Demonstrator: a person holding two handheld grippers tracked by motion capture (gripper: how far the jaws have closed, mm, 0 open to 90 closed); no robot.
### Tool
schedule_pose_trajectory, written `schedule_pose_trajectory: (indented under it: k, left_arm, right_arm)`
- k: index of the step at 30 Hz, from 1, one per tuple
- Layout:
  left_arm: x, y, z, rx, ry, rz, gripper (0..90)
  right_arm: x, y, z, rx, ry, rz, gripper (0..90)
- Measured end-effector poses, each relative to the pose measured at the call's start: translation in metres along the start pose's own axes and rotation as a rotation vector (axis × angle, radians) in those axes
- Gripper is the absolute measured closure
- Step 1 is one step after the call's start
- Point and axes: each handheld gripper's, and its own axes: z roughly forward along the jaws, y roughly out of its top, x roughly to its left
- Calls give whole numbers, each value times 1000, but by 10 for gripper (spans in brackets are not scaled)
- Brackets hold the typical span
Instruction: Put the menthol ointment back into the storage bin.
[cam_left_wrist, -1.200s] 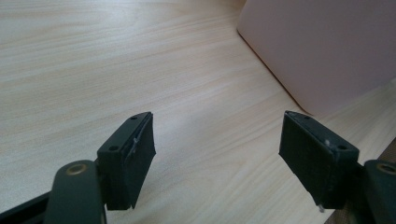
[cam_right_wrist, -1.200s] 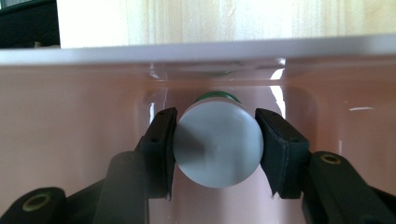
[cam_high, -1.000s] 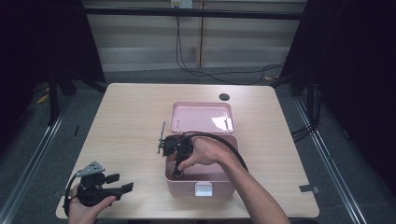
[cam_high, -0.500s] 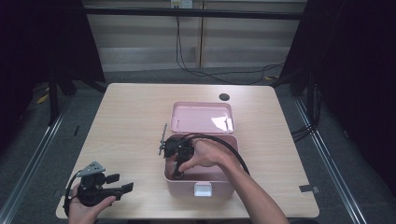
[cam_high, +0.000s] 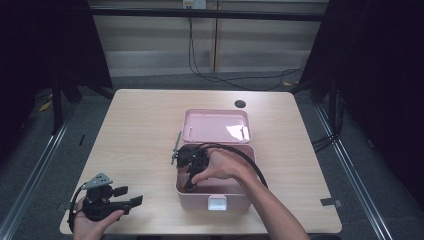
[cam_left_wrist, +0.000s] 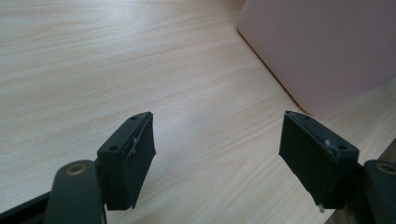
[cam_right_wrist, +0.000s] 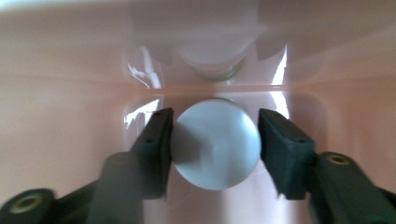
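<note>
My right fingers (cam_right_wrist: 212, 149), just opening inside the pink box (cam_high: 235, 199), flank the upright grey cylinder (cam_right_wrist: 215, 142); my left fingers (cam_left_wrist: 231, 158) idle, wide, empty.

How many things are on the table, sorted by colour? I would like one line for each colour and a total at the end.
Pink: 1, the open box
Grey: 1, the round cap inside that box, between the right tongs
Black: 2, the left tongs and the right tongs
Total: 4
</note>
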Motion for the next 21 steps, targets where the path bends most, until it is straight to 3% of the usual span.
schedule_pose_trajectory:
  k: [10,21]
  left_arm:
    - [0,0,0,0,6,-3,284]
    - [0,0,0,0,4,-2,272]
  right_arm:
    - [1,0,-5,0,7,25,329]
    - [1,-7,-16,-52,-19,33,232]
